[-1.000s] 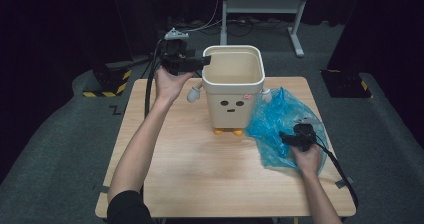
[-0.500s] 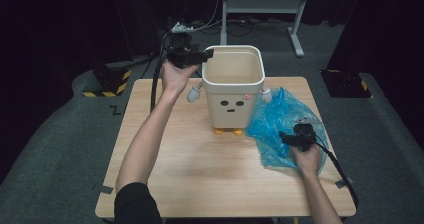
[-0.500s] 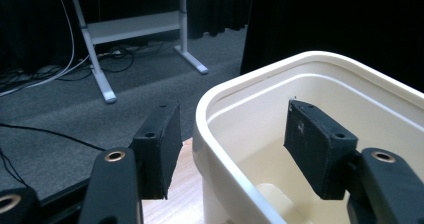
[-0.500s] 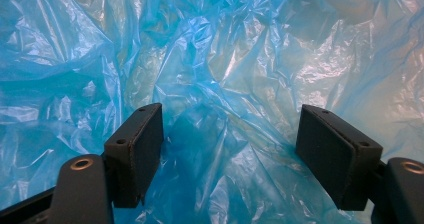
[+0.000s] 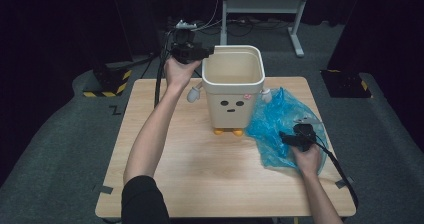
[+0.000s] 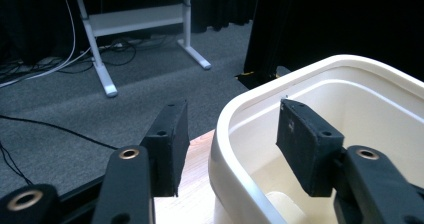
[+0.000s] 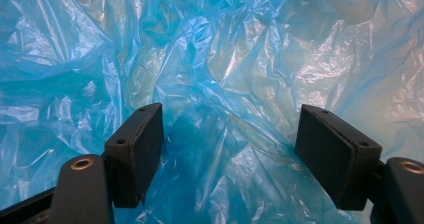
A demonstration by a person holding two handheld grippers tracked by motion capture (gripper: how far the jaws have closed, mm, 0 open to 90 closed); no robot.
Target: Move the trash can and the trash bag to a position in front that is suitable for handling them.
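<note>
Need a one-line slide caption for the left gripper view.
Left gripper straddling the cream bin's rim, jaws closing, pads not yet touching.

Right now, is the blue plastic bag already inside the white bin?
No, the blue plastic bag lies crumpled on the table beside the white bin, under the right gripper.

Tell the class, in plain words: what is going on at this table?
A person works with a two-jaw tool in each hand. The left tool straddles the rim of a cream bin with a cartoon face, one jaw outside and one inside; its jaws have just been closing but do not yet press the rim. The right tool hovers open over a crumpled blue plastic bag lying beside the bin on the wooden table.
</note>
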